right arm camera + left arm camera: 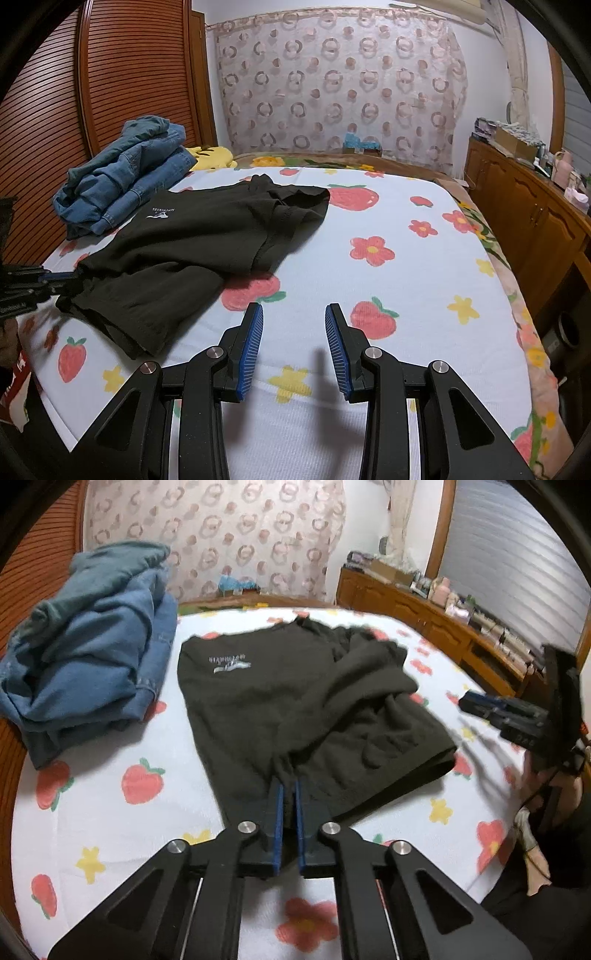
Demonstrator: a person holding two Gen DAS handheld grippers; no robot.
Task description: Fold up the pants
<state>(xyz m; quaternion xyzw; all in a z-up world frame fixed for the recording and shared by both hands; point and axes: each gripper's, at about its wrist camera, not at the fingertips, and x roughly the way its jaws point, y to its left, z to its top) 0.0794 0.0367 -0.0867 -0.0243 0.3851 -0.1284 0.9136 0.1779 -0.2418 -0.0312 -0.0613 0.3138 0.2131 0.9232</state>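
Bed sheet (406,266), strawberry print: work surface. 
Black pants (280,709): mid-bed, left of centre, partly folded, rumpled. 
Left gripper (289,786): clamped on near hem; lift evenly, carry far. 
Right gripper (293,332): jaws apart, empty; should pinch the hem's other corner.

1. A small white printed logo (159,213) is showing on the black knitted fabric pants (192,243), on the part lying toward the far left corner of the white flower-and-strawberry bed sheet (406,280).
2. In the right wrist view its single line of lettering is appearing upside down above a small white emblem, too small to spell out with certainty.
3. In the left wrist view the same logo (229,663) is blurring into unreadable strokes.
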